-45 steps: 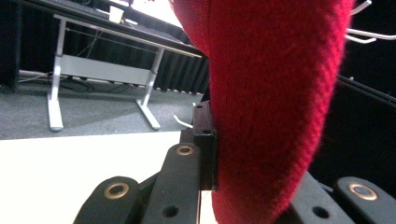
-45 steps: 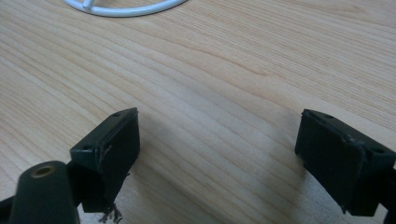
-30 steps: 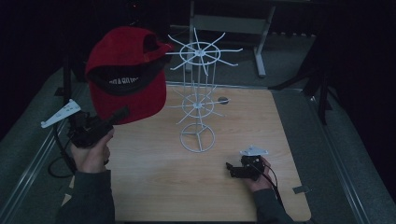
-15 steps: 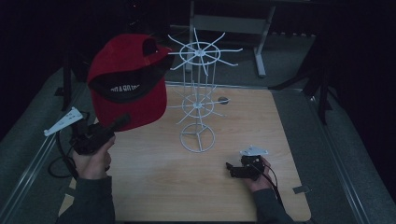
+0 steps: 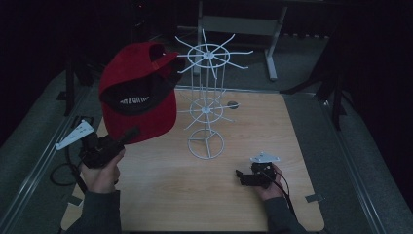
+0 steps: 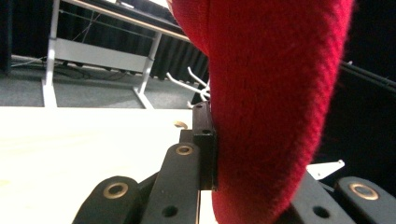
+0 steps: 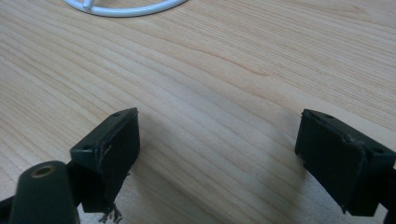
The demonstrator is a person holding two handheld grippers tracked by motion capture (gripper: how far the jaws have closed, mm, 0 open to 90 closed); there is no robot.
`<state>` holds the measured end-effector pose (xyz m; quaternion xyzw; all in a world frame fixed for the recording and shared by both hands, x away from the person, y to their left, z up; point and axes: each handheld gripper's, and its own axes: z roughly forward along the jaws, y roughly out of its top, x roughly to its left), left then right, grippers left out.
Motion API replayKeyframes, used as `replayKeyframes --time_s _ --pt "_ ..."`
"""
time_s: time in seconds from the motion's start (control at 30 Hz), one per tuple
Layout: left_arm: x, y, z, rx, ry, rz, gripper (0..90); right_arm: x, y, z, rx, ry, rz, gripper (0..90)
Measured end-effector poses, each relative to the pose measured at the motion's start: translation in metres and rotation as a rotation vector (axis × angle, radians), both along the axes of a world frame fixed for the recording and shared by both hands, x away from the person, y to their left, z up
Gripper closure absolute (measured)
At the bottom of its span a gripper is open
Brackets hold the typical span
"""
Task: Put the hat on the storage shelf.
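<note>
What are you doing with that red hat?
A person holds a pair of tongs in each hand at a wooden table. The left tongs pinch the red cap and hold it up in the air beside the white wire rack. The right tongs are open, low over the table, holding nothing.

Dim room; light wood table (image 5: 302, 146); grey carpet floor (image 5: 370, 161); black curtains; metal-legged bench (image 5: 238, 24) behind.
</note>
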<state>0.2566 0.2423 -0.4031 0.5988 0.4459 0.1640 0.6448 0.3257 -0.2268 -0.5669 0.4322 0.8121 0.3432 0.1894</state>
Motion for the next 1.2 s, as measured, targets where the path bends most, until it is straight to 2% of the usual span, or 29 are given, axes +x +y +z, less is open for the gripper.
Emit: replayKeyframes --time_s 0.47,0.9,1.03,1.2 --pt "-0.002 -0.021 -0.021 0.072 0.002 0.005 84.2 0.000 0.000 0.000 0.000 0.000 0.000 13.7" --pt "-0.001 -0.020 -0.037 0.027 0.017 -0.017 83.0 0.000 0.000 0.000 -0.001 -0.003 0.001 13.8" --pt "-0.001 -0.019 -0.039 0.035 0.018 -0.021 81.6 0.000 0.000 0.000 -0.001 -0.003 0.001 13.7" --pt "-0.002 -0.019 -0.039 0.068 0.013 -0.020 80.0 0.000 0.000 0.000 -0.001 -0.003 0.001 13.7"
